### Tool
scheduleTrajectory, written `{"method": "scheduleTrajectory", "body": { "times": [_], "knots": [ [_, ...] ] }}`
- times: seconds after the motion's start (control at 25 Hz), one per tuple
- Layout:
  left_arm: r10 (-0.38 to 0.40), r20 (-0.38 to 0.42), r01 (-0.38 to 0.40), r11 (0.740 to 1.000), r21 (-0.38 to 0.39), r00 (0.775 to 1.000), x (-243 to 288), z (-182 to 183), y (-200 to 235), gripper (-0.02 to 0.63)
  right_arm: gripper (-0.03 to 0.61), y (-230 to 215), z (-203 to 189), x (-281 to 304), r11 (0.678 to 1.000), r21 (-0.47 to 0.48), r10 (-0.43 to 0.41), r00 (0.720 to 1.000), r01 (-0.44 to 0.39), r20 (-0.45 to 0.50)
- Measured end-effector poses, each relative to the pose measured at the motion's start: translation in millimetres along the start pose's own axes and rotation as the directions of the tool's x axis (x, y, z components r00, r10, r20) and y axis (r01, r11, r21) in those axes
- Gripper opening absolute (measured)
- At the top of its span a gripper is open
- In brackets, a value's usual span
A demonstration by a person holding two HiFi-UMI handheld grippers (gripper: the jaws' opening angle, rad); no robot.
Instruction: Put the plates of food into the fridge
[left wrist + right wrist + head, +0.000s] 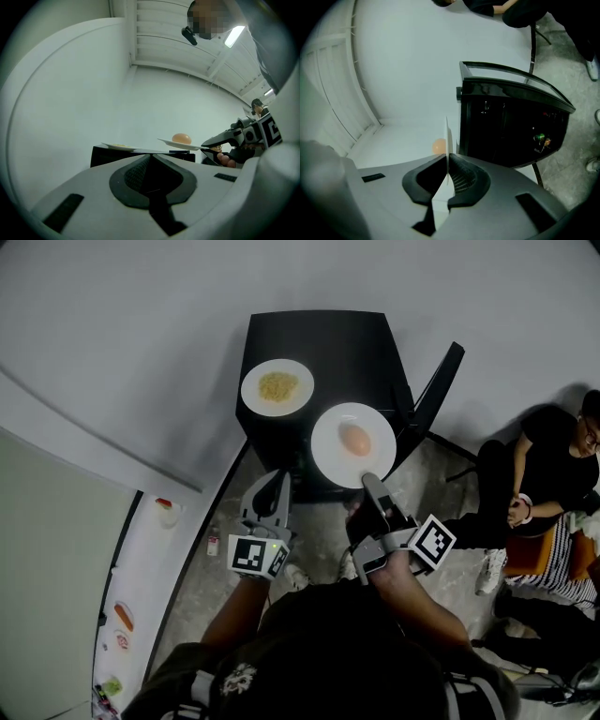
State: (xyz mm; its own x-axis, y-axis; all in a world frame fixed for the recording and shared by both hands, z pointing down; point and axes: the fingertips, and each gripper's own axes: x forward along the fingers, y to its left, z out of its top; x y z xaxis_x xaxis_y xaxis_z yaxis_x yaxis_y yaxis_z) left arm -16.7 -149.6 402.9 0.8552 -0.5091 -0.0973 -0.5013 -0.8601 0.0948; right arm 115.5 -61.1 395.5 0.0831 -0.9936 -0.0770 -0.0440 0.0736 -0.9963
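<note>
Gripping the plate (327, 448) by its rim, our right tongs (368, 480) hold it over the table's (347, 343) near right corner. Our left tongs (279, 480) hang closed and empty just left of it. The noodle plate (254, 392) sits at the table's left edge.

A bare test room, not a home kitchen: plain white walls (112, 324), concrete floor (202, 559), one small black bench (347, 352), an open fridge door (141, 559), a seated onlooker (548, 474).

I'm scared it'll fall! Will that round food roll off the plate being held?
It might. The round food sits loose on a smooth, shallow plate, so a tilt could roll it. The right gripper pinches only one rim edge, so the plate may droop.
</note>
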Motion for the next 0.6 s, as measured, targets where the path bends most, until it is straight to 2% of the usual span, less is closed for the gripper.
{"method": "scheduleTrajectory", "body": {
  "times": [0.6],
  "knots": [
    [-0.020, -0.065, 0.020, 1.000, -0.006, 0.998, -2.0, -29.6, 6.8, 0.031, 0.035, -64.5, -7.4, -27.6, 0.991, 0.003, -0.134, 0.990, 0.134, 0.042]
  ]
}}
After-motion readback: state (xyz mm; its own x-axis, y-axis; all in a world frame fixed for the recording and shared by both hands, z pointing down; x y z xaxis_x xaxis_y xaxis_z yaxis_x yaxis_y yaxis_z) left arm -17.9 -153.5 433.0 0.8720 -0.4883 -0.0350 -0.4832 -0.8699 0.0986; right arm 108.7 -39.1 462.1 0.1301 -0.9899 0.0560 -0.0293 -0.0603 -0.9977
